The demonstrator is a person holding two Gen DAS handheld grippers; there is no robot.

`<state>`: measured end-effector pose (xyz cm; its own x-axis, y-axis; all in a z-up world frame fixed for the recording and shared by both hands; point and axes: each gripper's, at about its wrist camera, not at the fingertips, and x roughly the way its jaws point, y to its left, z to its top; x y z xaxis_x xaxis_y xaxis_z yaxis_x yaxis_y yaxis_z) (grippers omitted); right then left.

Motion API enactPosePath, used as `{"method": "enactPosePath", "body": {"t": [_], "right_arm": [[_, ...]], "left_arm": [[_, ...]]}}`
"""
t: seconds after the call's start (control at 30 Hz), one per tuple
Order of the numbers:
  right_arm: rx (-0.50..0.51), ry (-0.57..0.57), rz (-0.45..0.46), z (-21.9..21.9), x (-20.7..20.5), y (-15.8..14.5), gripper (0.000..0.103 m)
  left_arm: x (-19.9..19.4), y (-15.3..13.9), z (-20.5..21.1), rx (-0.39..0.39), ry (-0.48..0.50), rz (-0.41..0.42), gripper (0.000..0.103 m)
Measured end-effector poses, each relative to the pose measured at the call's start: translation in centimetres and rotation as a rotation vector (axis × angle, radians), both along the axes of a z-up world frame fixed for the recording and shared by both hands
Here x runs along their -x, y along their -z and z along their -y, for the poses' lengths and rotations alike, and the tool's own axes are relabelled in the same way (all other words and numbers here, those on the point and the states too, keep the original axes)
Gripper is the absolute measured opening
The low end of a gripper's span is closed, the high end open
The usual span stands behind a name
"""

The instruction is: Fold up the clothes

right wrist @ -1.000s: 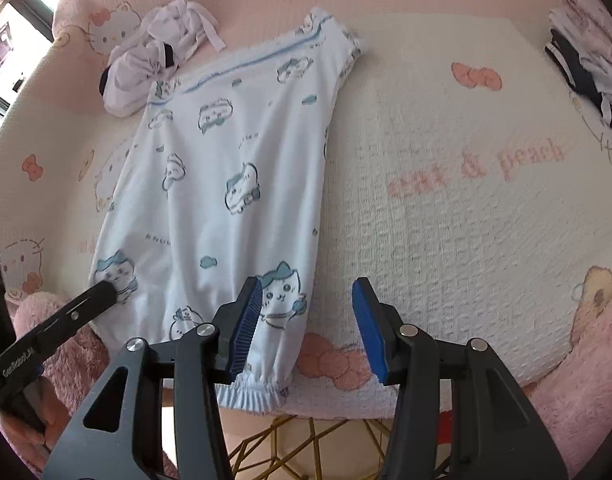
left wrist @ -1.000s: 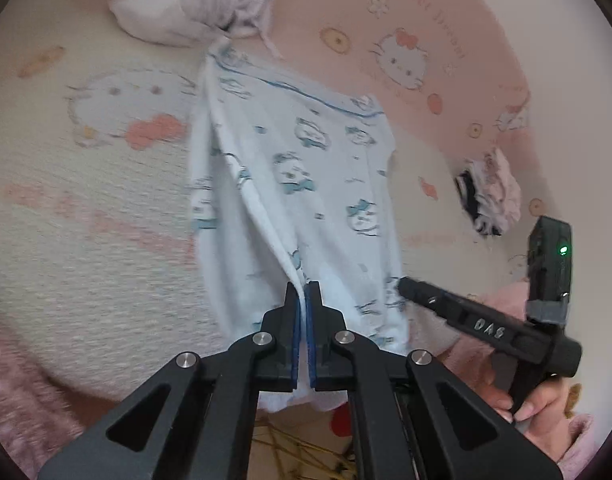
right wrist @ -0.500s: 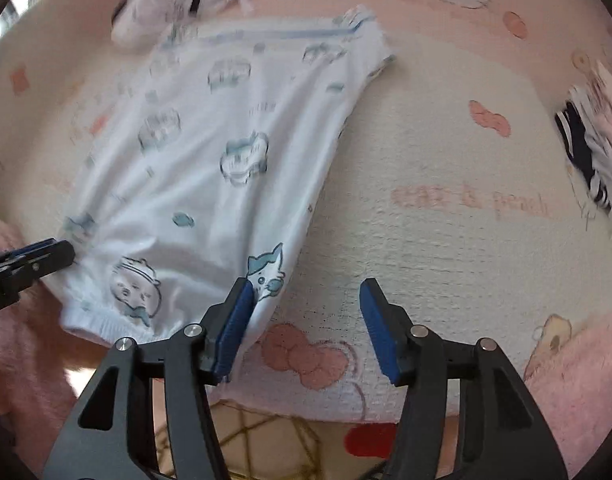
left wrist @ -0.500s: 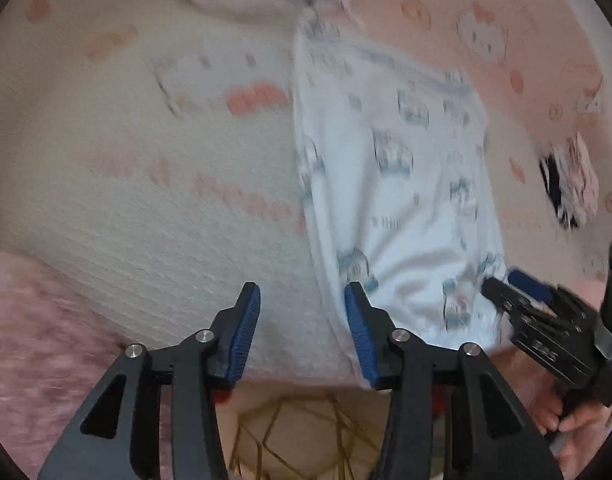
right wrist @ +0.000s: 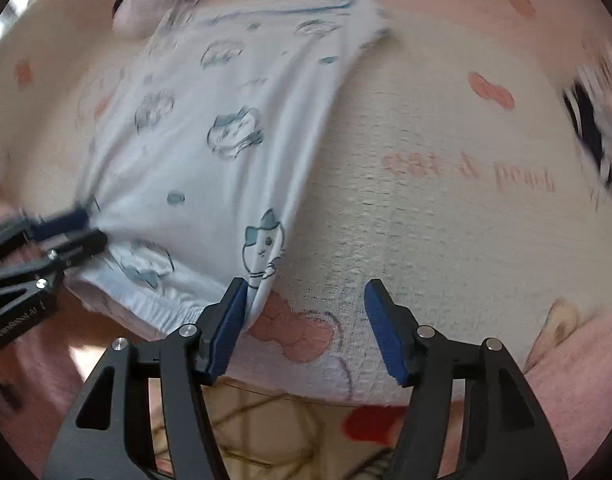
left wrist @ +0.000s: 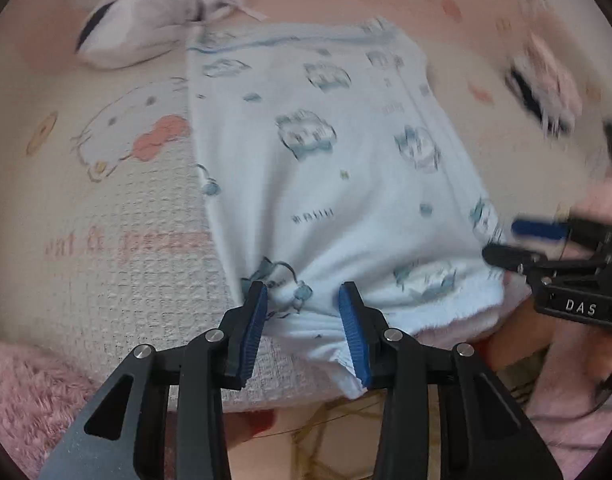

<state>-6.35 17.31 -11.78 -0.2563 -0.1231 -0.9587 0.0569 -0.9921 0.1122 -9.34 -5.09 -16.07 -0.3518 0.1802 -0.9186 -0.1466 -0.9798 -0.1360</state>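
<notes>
The pale blue cartoon-print garment (left wrist: 346, 184) lies flat on a cream and pink cat-print blanket (left wrist: 118, 216), its gathered hem hanging at the near edge, where the blanket drops off to a gold wire frame (right wrist: 266, 412) below. Left of the garment the blanket is bare; to its right, in the right wrist view, a wide bare stretch carries pink lettering.

The left gripper (left wrist: 302, 312) straddles the hem's left corner: its jaws have just been closing, the fabric bunched between them but not visibly pinched. The right gripper (right wrist: 306, 304) has its jaws parted and just been opening; only its left pad touches the garment's right edge, the gap showing blanket.

A white bundle (left wrist: 146, 20) lies past the garment's far-left corner, and a dark-striped garment (right wrist: 594, 120) lies far right.
</notes>
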Motion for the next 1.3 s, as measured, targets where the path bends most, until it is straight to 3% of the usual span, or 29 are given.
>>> {"method": "enactPosePath", "body": {"t": [0.1, 0.2, 0.27, 0.37, 0.43, 0.5, 0.57, 0.63, 0.7, 0.87, 1.0, 1.07, 1.17, 1.23, 1.3], "right_arm": [[0.023, 0.038, -0.092, -0.4, 0.4, -1.9, 0.059], [0.03, 0.063, -0.194, 0.5, 1.0, -2.8, 0.059], [0.031, 0.05, -0.202, 1.5, 1.2, -1.7, 0.058], [-0.112, -0.038, -0.136, 3.2, 1.7, 1.0, 0.055], [-0.165, -0.031, -0.116, 2.6, 1.6, 0.6, 0.057], [-0.103, 0.034, -0.066, 0.3, 1.6, 0.3, 0.058], [0.015, 0.144, -0.053, -2.5, 1.6, -0.5, 0.057], [0.155, 0.228, -0.125, -4.5, 1.8, -2.5, 0.057], [0.192, 0.223, -0.191, -5.3, 3.0, -4.5, 0.057], [-0.023, 0.009, -0.225, -3.4, 8.0, -6.0, 0.057], [-0.095, -0.187, -0.251, -0.3, 9.6, -2.3, 0.057], [-0.151, -0.255, -0.18, 0.7, 9.8, 1.2, 0.056], [-0.105, -0.192, -0.154, -1.7, 9.7, 1.5, 0.061], [-0.07, -0.127, -0.139, -4.6, 9.2, 1.1, 0.061], [-0.107, -0.086, -0.145, -7.1, 8.4, 1.0, 0.062]], "left_arm": [[0.8, -1.2, 0.6, -0.062, -0.023, -0.074, 0.04], [1.7, -0.4, -0.2, -0.07, -0.021, -0.079, 0.04], [1.7, 1.1, -1.2, -0.036, -0.009, -0.043, 0.04], [1.1, 1.6, -1.4, 0.086, 0.042, -0.044, 0.04], [0.8, 1.2, 0.3, 0.097, -0.012, -0.024, 0.04], [0.5, 0.6, 2.5, 0.058, -0.106, -0.011, 0.04], [0.7, -0.2, 4.4, -0.057, -0.164, -0.019, 0.04], [1.5, -1.8, 4.6, -0.116, -0.155, -0.045, 0.04], [3.0, -3.0, 4.1, -0.092, -0.093, -0.084, 0.04], [8.2, -1.8, 1.3, 0.047, 0.015, -0.113, 0.04], [10.4, 0.8, 0.4, 0.031, 0.068, -0.097, 0.04], [10.5, 1.4, 1.5, 0.013, 0.063, -0.064, 0.04], [10.1, 1.0, 5.2, -0.048, -0.003, -0.028, 0.037], [9.3, 1.1, 7.4, 0.048, -0.054, -0.033, 0.036], [8.8, 0.6, 8.5, 0.066, -0.07, -0.061, 0.037]]}}
